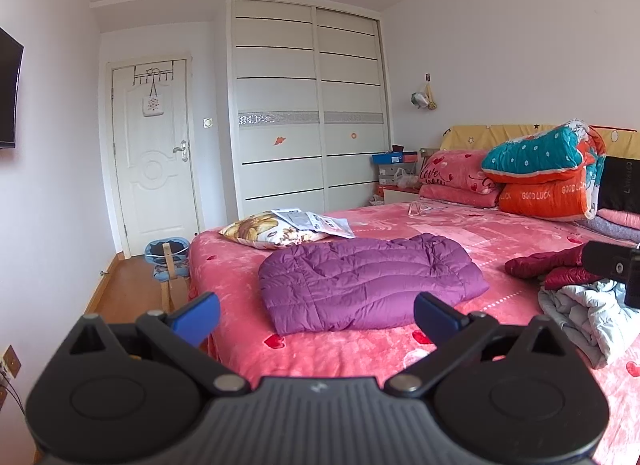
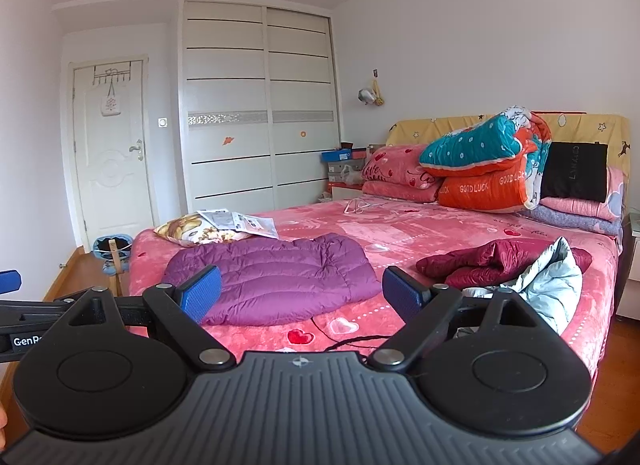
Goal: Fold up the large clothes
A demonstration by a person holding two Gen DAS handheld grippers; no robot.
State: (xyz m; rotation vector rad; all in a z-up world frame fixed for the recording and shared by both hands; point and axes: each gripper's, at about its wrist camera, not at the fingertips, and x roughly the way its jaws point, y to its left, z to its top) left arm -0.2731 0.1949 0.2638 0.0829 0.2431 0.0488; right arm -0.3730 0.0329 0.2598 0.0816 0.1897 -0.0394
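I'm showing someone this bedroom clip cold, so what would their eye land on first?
Probably the purple down jacket, lying folded mid-bed on the pink heart blanket. Next, the bright teal-and-orange quilt piled at the headboard. Both grippers, left and right, hang open in front.

The purple jacket [image 1: 370,283] is seen as quilted, slightly glossy cloth. The bedspread [image 1: 460,225] appears plush and matt. The floor [image 1: 132,285] looks like polished wood.

"GOOD LUCK" runs in white along the orange quilt [image 2: 480,189], far ahead and right of the right gripper [image 2: 301,297]. "Love" sits in dark script on the pink pillow [image 2: 394,171] just left of it. A white label reading "GenR…", cut off, shows on the black bar [image 2: 24,339] at the gripper's left.
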